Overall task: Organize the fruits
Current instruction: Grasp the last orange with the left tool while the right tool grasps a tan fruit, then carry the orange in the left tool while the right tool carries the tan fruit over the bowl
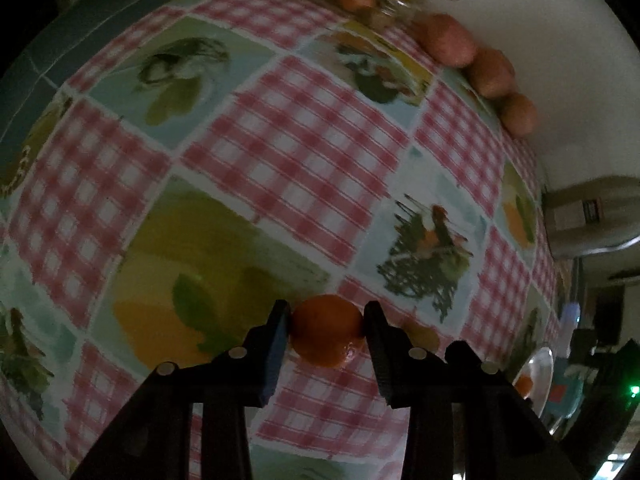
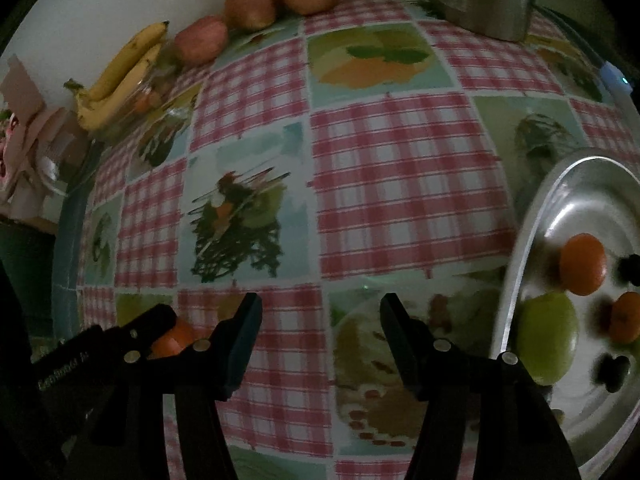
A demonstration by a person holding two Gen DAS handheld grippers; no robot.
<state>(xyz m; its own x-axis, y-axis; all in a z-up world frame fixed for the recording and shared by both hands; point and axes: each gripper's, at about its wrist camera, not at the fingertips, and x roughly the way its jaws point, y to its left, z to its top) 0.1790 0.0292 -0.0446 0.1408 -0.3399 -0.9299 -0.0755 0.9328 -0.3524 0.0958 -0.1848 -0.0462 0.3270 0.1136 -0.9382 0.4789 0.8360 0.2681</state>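
the left claw is clamped on a small orange fruit, likely a tangerine, its two black fingers pressing the fruit at 9 and 3 o'clock of its round body. whether the tangerine rests on the checkered desk or hangs just above it, i cannot tell. the step in hand looks like carrying it to the steel tray — in the left wrist view the tray's edge shows at about 4 o'clock from the claw, well apart. to do it well, keep the squeeze even so the round fruit does not roll out forward, lift clear of the cloth before swinging across, and release low over a bare patch of the tray.

the right claw stands wide apart and holds nothing, near the tray's edge. the tray lies at its 3 o'clock and carries two orange fruits and a green apple. along the far wall, toward 11 o'clock, sit bananas and reddish apples — apparently not yet sorted.
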